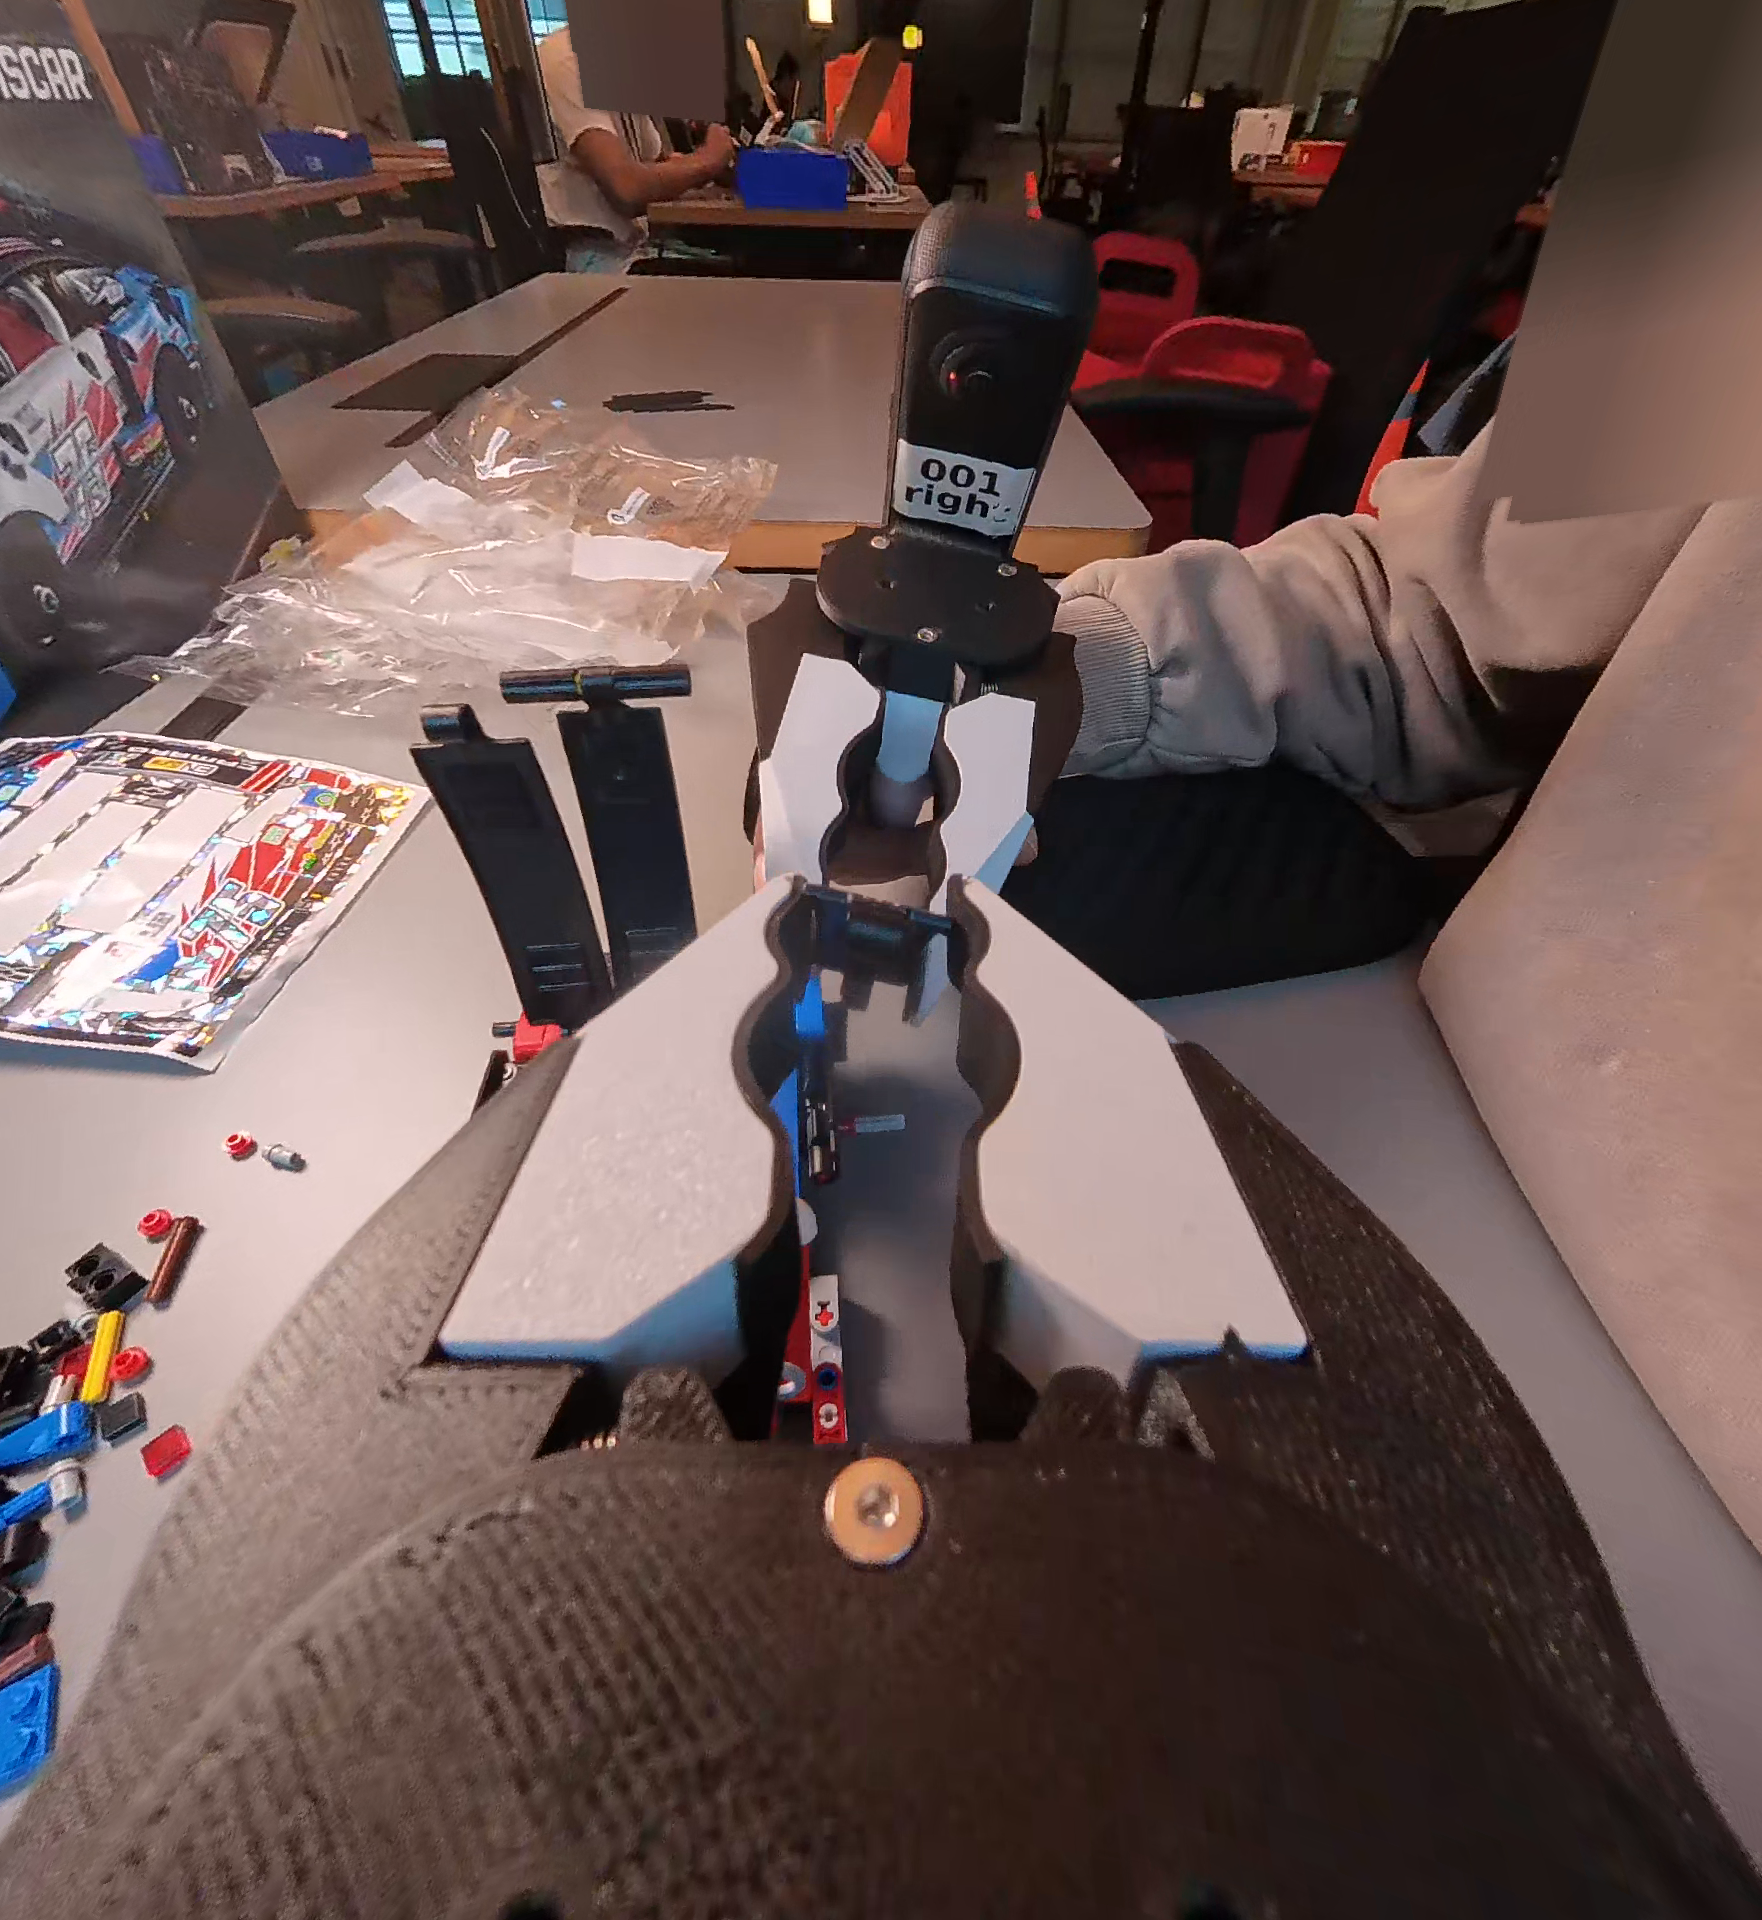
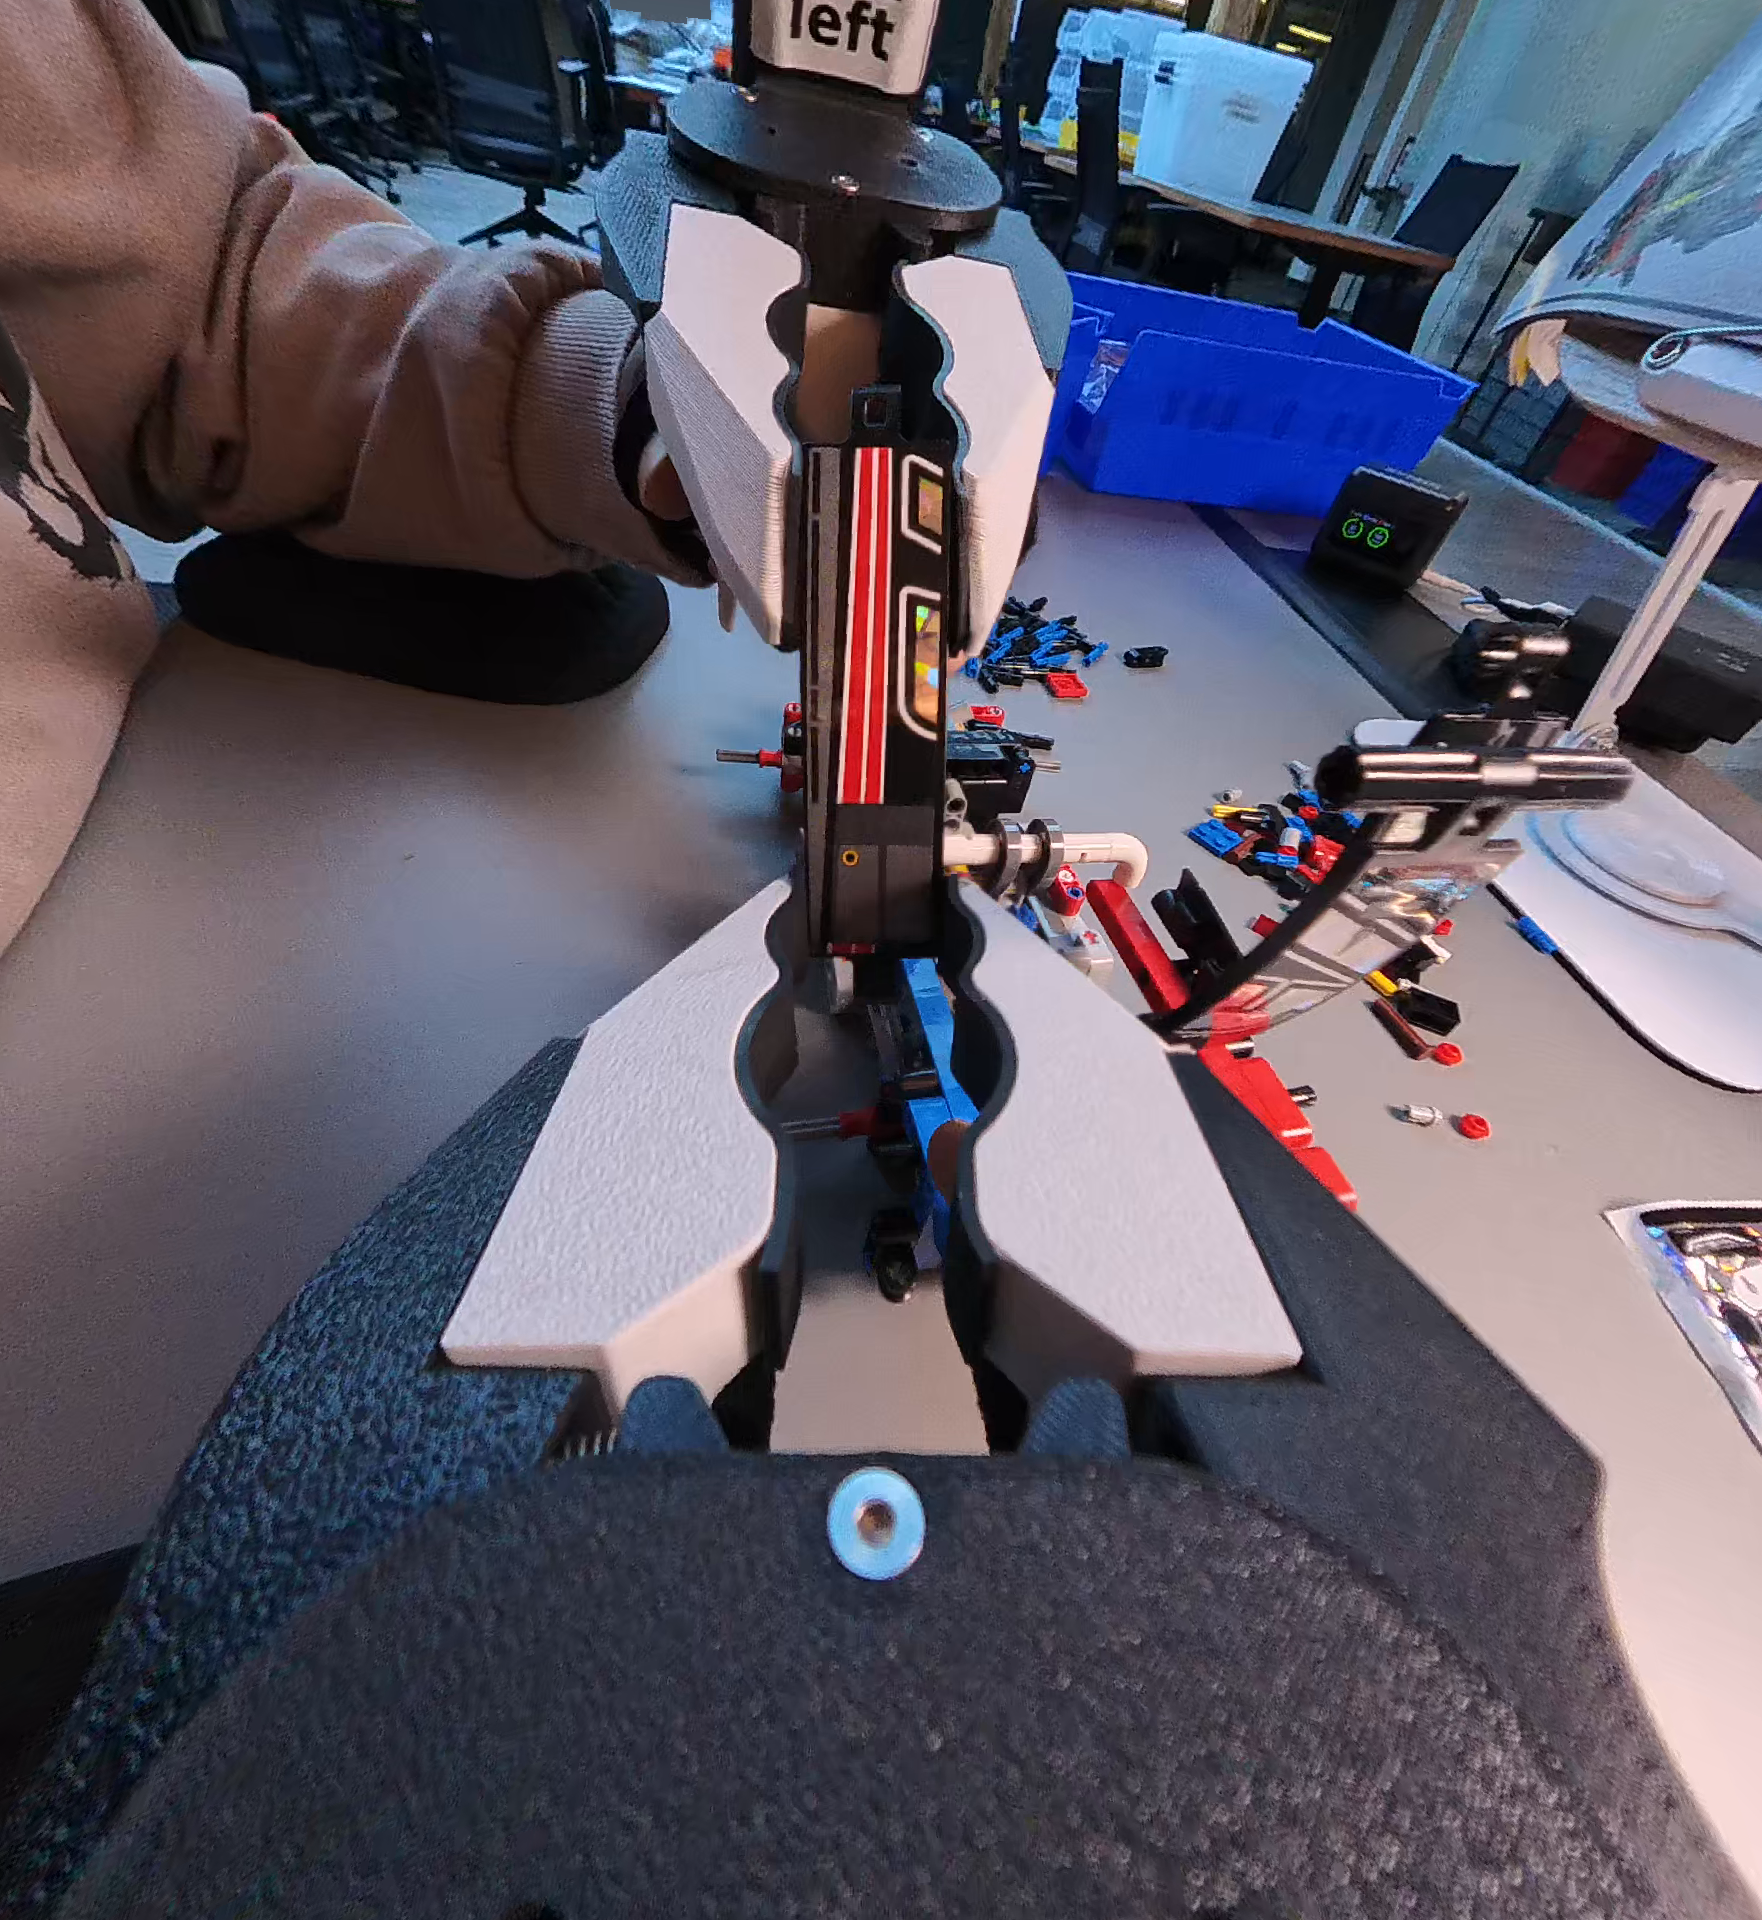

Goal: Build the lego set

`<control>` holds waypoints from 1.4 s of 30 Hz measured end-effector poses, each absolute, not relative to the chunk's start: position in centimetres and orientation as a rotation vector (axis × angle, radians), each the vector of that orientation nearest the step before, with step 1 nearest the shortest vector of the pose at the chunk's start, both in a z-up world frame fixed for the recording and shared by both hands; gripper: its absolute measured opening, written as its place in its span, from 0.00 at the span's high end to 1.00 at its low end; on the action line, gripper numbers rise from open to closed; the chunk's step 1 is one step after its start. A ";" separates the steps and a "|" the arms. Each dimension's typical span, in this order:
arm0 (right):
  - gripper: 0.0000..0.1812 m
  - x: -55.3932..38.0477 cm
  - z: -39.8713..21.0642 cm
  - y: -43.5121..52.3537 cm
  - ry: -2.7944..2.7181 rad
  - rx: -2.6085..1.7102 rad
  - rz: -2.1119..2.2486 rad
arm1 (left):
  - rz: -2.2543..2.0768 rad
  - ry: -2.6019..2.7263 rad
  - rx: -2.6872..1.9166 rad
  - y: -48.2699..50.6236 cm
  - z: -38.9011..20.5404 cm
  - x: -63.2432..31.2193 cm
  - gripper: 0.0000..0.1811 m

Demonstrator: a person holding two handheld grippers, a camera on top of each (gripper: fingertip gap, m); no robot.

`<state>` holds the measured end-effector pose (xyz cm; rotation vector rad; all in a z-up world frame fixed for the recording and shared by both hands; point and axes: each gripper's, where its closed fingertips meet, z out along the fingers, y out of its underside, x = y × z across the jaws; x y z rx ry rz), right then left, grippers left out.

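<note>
**Both grippers clamped on one black stickered panel above the table**

Left gripper [image 2: 872, 540] pinching the far end of a long black lego panel [image 2: 877, 686], grey fingers [image 2: 721, 436] pressed against both long edges. Right gripper [image 2: 872, 935] closed on the near end of the same panel, fingertips touching its lower corners. Panel held upright and lifted off the grey table [image 2: 337, 883], red and white stripes running along its face, two small window-shaped stickers on its right side. Seen from the left wrist view: left gripper [image 1: 872, 914] tight on the panel's edge, right gripper [image 1: 892, 821] directly opposite, tips almost meeting.

Below the panel, resting on the table: partly built lego chassis [image 2: 1220, 1039] in red, blue and black, with a white axle and grey bushings [image 2: 1033, 847] just right of the panel's lower end. Two more curved black panels [image 1: 586, 842] standing from the chassis, side by side.

Loose lego pieces [image 1: 35, 1392] scattered at the left in the left wrist view, mostly blue, black and red. Sticker sheet [image 1: 139, 883] lying flat beyond them, several blanks peeled out. Crumpled clear plastic bags [image 1: 503, 551] farther back, set box [image 1: 56, 416] standing beside them. Blue bin [image 2: 1251, 405] at the table's far side in the right wrist view. Beige sleeves [image 1: 1303, 634] behind both tools.
</note>
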<state>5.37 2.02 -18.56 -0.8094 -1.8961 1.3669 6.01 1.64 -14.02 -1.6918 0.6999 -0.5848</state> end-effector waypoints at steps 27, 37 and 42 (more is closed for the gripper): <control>0.41 6.0 -25.0 7.6 -2.425 -1.048 0.927 | -0.500 0.318 -1.523 -4.5 -10.4 -1.8 0.88; 0.41 8.2 -24.7 4.0 -2.174 -1.206 0.954 | -0.747 0.417 -1.625 -2.2 -14.0 5.1 0.87; 0.41 8.1 -24.6 3.8 -2.134 -1.179 1.005 | -0.775 0.471 -1.728 -1.3 -16.4 6.1 0.87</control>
